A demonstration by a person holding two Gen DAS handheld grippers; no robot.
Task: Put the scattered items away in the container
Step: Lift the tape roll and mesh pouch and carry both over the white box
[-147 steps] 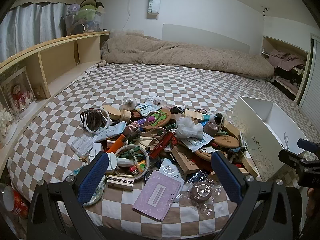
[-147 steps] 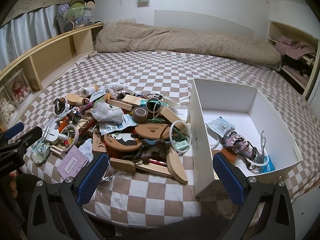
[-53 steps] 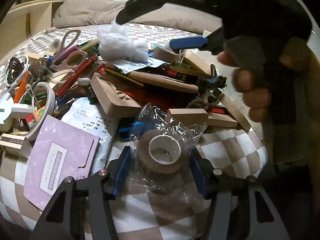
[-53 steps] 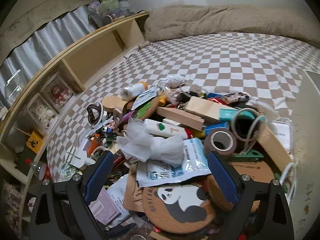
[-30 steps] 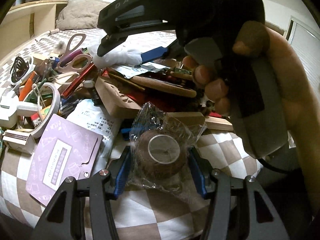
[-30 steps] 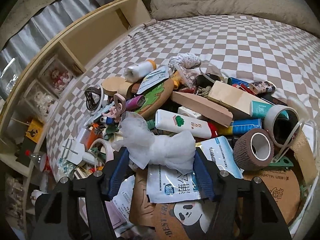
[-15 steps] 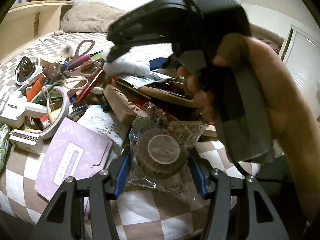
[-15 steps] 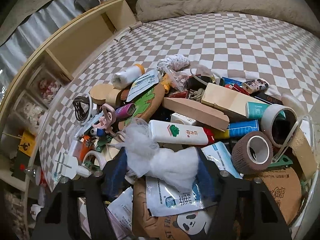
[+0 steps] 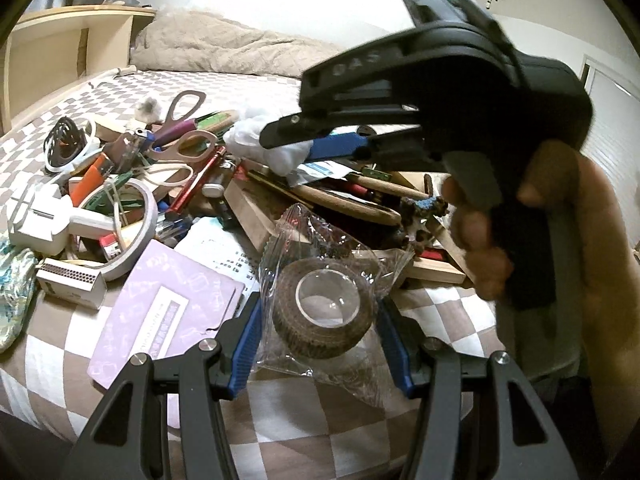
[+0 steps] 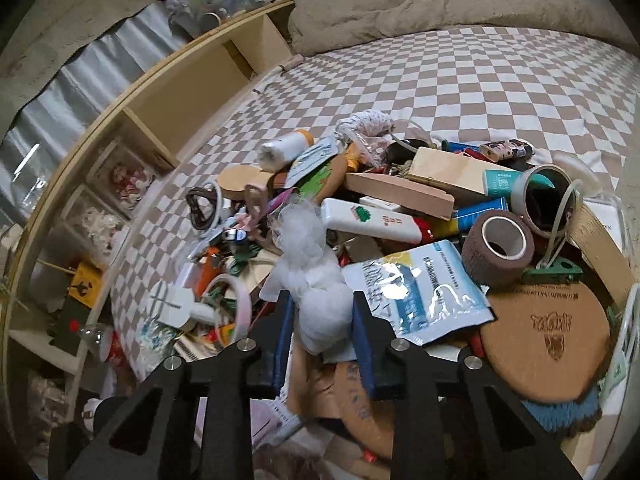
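left view only: my left gripper (image 9: 318, 336) clamps the bagged brown tape roll (image 9: 324, 312) at the pile's near edge; my hand (image 9: 560, 248) on the other tool | right view only: my right gripper (image 10: 320, 344), jaws just closed, pinches white mesh wad (image 10: 308, 276); second tape roll (image 10: 498, 250); wooden shelf (image 10: 180, 96) | checkered bedsheet (image 10: 460, 76); container unseen

Pile of odds and ends on the bed (image 10: 500, 80).
Wrapped tape roll (image 9: 324, 312) at the pile's near edge, card (image 9: 168, 308) to its left, scissors (image 9: 180, 136) behind; in the right wrist view, bare tape roll (image 10: 500, 248) right of tube (image 10: 372, 220), pouch (image 10: 416, 292) in front, cork mat (image 10: 548, 344) nearest right.
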